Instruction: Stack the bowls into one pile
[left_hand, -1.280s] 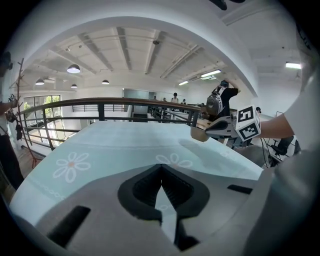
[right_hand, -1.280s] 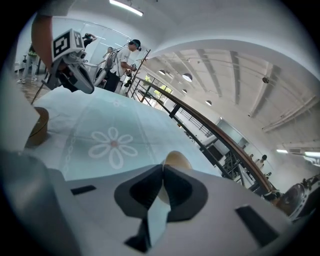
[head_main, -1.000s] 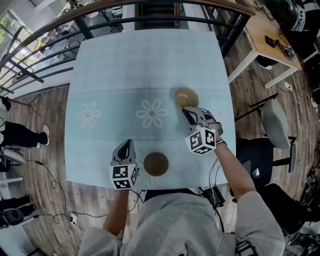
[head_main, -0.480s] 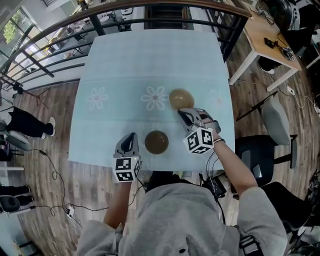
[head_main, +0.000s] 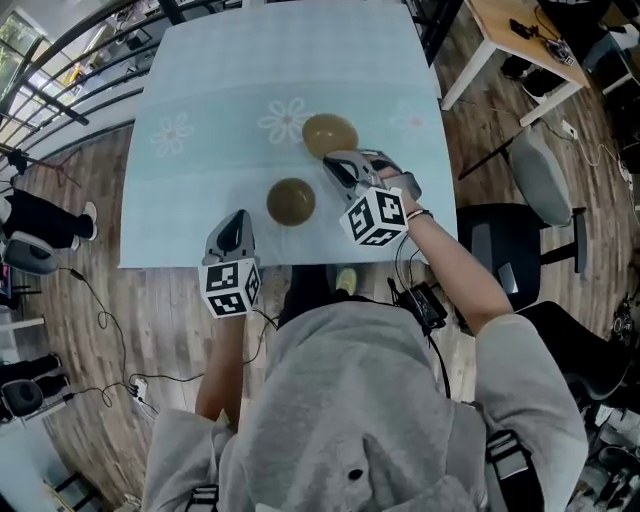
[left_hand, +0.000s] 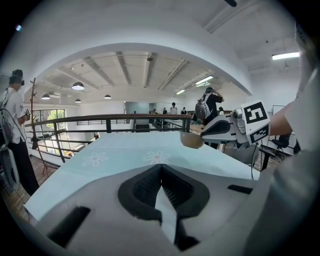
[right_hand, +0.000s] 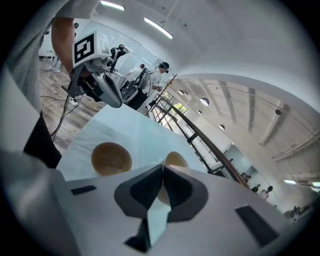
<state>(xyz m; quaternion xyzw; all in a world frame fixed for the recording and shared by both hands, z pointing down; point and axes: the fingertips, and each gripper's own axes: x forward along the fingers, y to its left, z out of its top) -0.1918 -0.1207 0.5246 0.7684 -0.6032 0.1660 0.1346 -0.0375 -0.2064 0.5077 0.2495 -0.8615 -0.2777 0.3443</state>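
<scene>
Two brown bowls are over the light-blue tablecloth (head_main: 200, 90). The paler bowl (head_main: 328, 133) hangs off the cloth, with my right gripper (head_main: 333, 162) shut on its near rim; in the right gripper view that rim (right_hand: 176, 159) sits between the closed tips (right_hand: 162, 167). The left gripper view shows the same bowl (left_hand: 191, 141) lifted clear at the right gripper's tips. The darker bowl (head_main: 291, 201) stands upright by the near edge, also visible in the right gripper view (right_hand: 111, 158). My left gripper (head_main: 238, 222) is shut and empty, left of it at the table's edge (left_hand: 161, 172).
A dark railing (left_hand: 100, 120) runs along the table's far side. A wooden desk (head_main: 520, 40) and a grey chair (head_main: 540, 175) stand to the right. Cables (head_main: 100, 300) lie on the wooden floor at left, where a person's legs (head_main: 40, 235) show.
My right gripper has drawn the paler bowl nearer, toward the darker bowl. My left gripper has pulled back from beside the darker bowl to the table's near edge.
</scene>
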